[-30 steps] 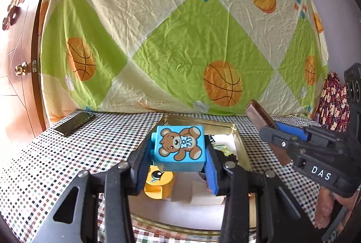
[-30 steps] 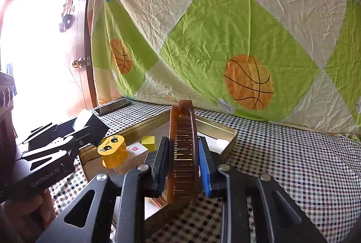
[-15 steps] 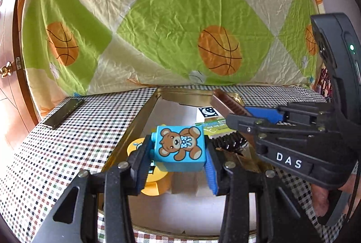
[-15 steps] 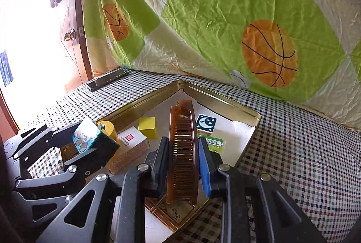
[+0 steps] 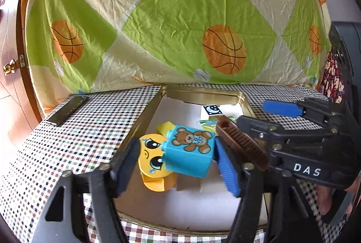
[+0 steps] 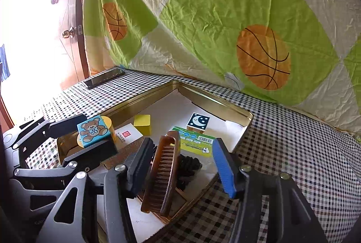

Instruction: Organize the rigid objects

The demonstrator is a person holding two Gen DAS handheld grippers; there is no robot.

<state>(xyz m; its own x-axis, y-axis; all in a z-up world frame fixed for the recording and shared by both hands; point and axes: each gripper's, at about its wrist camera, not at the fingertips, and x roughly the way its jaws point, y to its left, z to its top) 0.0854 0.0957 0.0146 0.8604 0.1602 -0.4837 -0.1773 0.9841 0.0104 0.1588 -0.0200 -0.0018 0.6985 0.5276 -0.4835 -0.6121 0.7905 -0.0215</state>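
1. Left wrist view: my left gripper (image 5: 174, 164) hangs over the near end of the gold tray (image 5: 144, 116), jaws opening. The blue bear block (image 5: 189, 150) sits tilted between them; neither pad presses on it, with a clear gap on its left side.
2. Same view: the block leans on the yellow face block (image 5: 151, 161), inside the tray near its near-left wall. A yellow cube (image 5: 163, 128) shows just behind them.
3. Same view: the right gripper (image 5: 259, 116) enters above the tray's right rim, with the brown comb (image 5: 241, 144) at its lower finger.
4. Same view: a phone (image 5: 67, 109) lies on the checked tablecloth (image 5: 90, 130), well left of the tray.
5. Right wrist view: my right gripper (image 6: 180, 164) stands over the tray's near corner, jaws opening. The comb stands on edge between them, leaning against the black left pad and clear of the blue right pad.
6. Same view: a moon tile (image 6: 198, 122) and a green card (image 6: 196, 143) lie in the tray beyond the comb; a black toothed object (image 6: 189, 166) lies beside it.
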